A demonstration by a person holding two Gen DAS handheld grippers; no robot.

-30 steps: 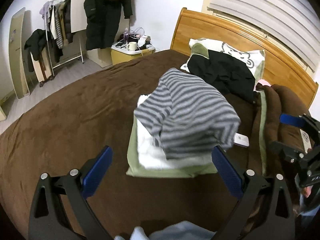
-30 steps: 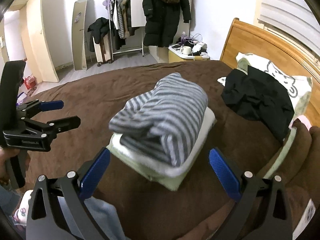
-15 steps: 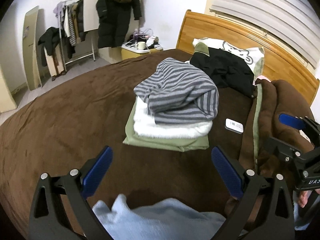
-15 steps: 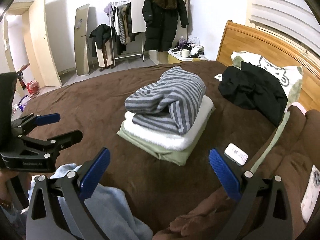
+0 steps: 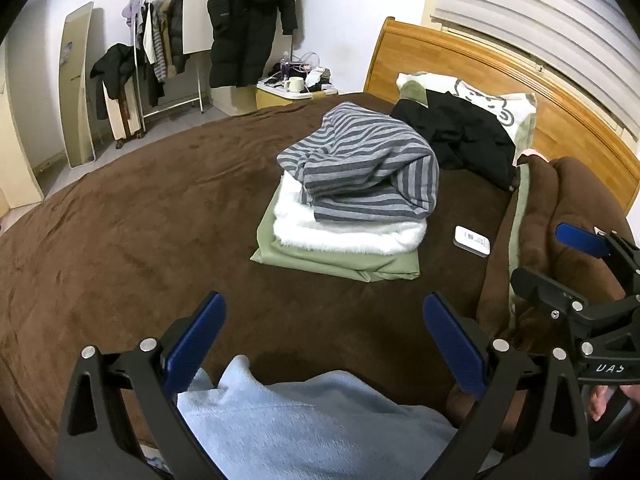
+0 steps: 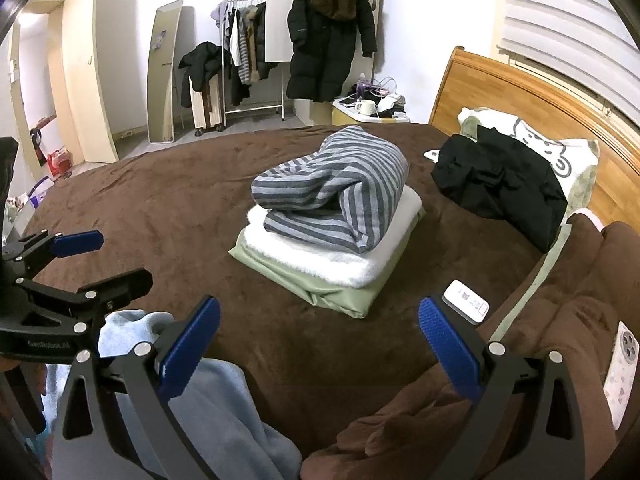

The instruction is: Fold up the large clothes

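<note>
A stack of folded clothes lies mid-bed: a grey striped sweater [image 5: 364, 168] [image 6: 336, 196] on a white fluffy garment [image 5: 344, 232] on a green one [image 5: 340, 256]. A light blue garment [image 5: 312, 420] [image 6: 208, 408] lies crumpled at the near bed edge, below both grippers. My left gripper [image 5: 324, 332] is open and empty above it; it also shows at the left of the right wrist view [image 6: 100, 258]. My right gripper [image 6: 320, 332] is open and empty, seen at the right of the left wrist view [image 5: 556, 254]. A black garment [image 5: 460, 136] [image 6: 500, 184] lies by the pillow.
The bed has a brown blanket [image 5: 120, 220], bunched up at the right [image 6: 580, 280]. A white remote [image 5: 472, 236] [image 6: 466, 302] lies right of the stack. A wooden headboard [image 5: 500, 76], a nightstand [image 6: 368, 114] and a clothes rack [image 6: 240, 60] stand beyond.
Both grippers have pulled back from the stack toward the near bed edge. The stack looks farther away, and the light blue garment has come into view beneath them.
</note>
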